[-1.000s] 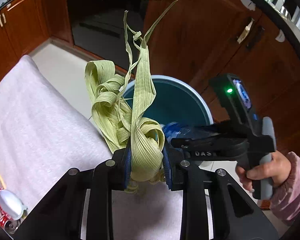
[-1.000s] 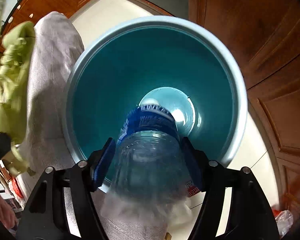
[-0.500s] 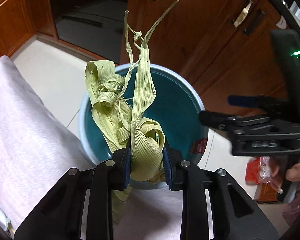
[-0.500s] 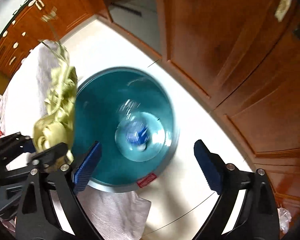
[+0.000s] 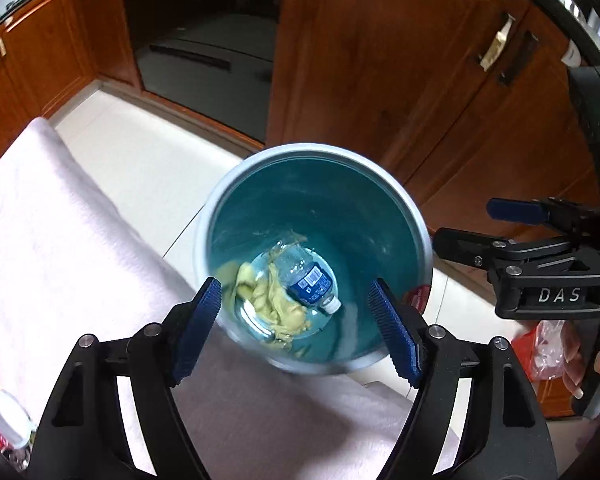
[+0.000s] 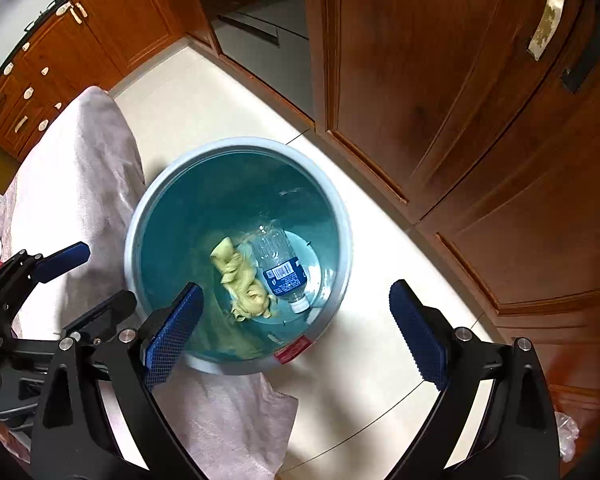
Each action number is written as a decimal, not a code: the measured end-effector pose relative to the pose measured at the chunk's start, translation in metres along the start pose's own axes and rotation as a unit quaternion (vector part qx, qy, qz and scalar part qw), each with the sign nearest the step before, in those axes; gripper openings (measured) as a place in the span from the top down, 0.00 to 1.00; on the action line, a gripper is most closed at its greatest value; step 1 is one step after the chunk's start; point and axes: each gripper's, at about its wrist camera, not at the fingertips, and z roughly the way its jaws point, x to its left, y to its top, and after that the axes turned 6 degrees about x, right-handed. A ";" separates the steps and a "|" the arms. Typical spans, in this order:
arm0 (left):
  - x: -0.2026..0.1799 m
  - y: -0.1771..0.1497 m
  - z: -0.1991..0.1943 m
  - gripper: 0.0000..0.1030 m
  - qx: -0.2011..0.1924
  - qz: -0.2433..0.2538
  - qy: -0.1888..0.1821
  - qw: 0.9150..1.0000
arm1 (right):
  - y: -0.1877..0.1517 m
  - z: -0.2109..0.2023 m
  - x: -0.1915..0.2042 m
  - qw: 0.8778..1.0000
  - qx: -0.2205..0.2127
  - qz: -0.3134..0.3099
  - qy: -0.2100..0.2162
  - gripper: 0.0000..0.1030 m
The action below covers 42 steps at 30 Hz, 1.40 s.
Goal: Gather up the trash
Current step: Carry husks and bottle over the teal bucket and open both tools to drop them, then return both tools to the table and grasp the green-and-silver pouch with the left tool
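A teal trash bin with a pale rim stands on the floor beside the cloth-covered table; it also shows in the right wrist view. In its bottom lie a clear plastic bottle with a blue label and a wad of pale green corn husks; both also show in the right wrist view, the bottle and the husks. My left gripper is open and empty above the bin's near rim. My right gripper is open and empty above the bin, and it shows at the right of the left wrist view.
A white cloth covers the table to the left of the bin. Wooden cabinets stand behind the bin. A red can and a white lid lie at the table's lower left. A red-and-clear plastic bag lies on the floor at right.
My left gripper opened and the corn husks fell into the bin. My right gripper released the bottle earlier; it now lies in the bin's bottom. Both grippers hang open above the bin.
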 end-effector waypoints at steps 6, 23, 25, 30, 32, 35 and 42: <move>0.009 -0.019 -0.024 0.25 -0.013 -0.022 0.015 1.000 | -0.012 -0.018 0.020 1.000 -0.008 -0.017 -0.002 0.13; 0.081 -0.181 -0.151 0.25 -0.062 -0.129 0.098 0.985 | -0.098 -0.053 0.188 0.986 -0.019 -0.156 0.050 0.13; 0.092 -0.201 -0.162 0.25 -0.064 -0.140 0.117 0.981 | -0.110 -0.055 0.213 0.983 -0.016 -0.176 0.054 0.13; 0.139 -0.259 -0.189 0.25 -0.065 -0.189 0.148 0.969 | -0.133 -0.057 0.259 0.976 -0.010 -0.207 0.066 0.13; 0.156 -0.280 -0.195 0.25 -0.067 -0.206 0.145 0.965 | -0.140 -0.056 0.276 0.973 -0.006 -0.220 0.067 0.13; 0.179 -0.303 -0.203 0.25 -0.068 -0.237 0.153 0.957 | -0.148 -0.055 0.292 0.970 -0.002 -0.234 0.067 0.13; 0.201 -0.333 -0.199 0.25 -0.066 -0.278 0.146 0.947 | -0.162 -0.053 0.325 0.964 0.008 -0.255 0.074 0.13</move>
